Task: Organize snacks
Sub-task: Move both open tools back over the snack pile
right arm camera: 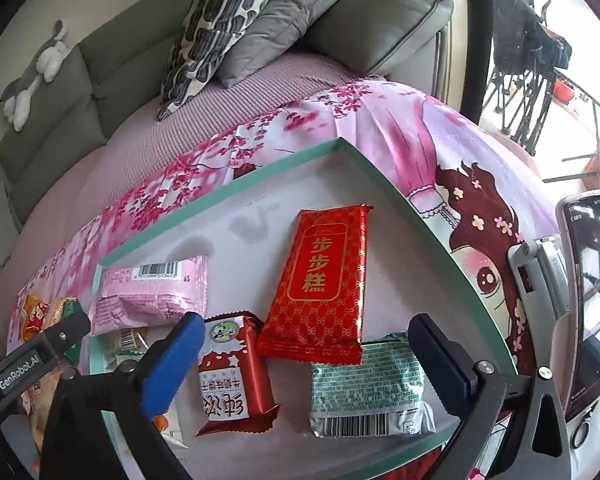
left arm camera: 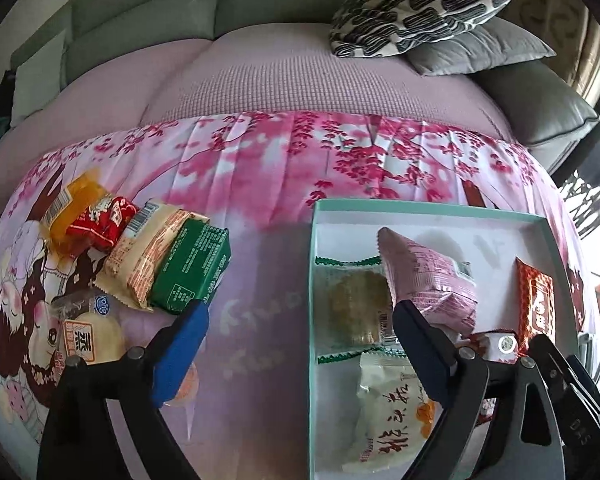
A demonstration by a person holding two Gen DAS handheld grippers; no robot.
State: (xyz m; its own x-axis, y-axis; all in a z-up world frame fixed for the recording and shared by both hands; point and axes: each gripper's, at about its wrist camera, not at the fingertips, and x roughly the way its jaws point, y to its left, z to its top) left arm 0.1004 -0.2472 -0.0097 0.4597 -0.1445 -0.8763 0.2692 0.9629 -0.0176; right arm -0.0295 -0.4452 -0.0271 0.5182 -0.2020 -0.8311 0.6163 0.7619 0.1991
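A shallow teal-rimmed box (left arm camera: pixel 420 206) lies on the pink cloth and shows in both views (right arm camera: pixel 228 182). It holds a pink packet (left arm camera: pixel 428 276) (right arm camera: pixel 152 292), a red patterned packet (right arm camera: pixel 324 284) (left arm camera: pixel 536 304), a red and white packet (right arm camera: pixel 232 376), a green and white packet (right arm camera: pixel 368 388), a clear cake packet (left arm camera: pixel 356 304) and a white packet (left arm camera: pixel 388 412). My left gripper (left arm camera: pixel 300 316) is open over the box's left rim, empty. My right gripper (right arm camera: pixel 304 332) is open above the box, empty. Loose snacks lie left: green (left arm camera: pixel 192 264), beige (left arm camera: pixel 148 256), red (left arm camera: pixel 100 224), orange (left arm camera: pixel 66 208).
A round white snack (left arm camera: pixel 88 336) lies near the left finger. The cloth covers a pink cushion in front of a grey sofa with a patterned pillow (left arm camera: pixel 420 8). A phone on a mount (right arm camera: pixel 588 280) stands at the right. A plush toy (right arm camera: pixel 32 76) lies on the sofa back.
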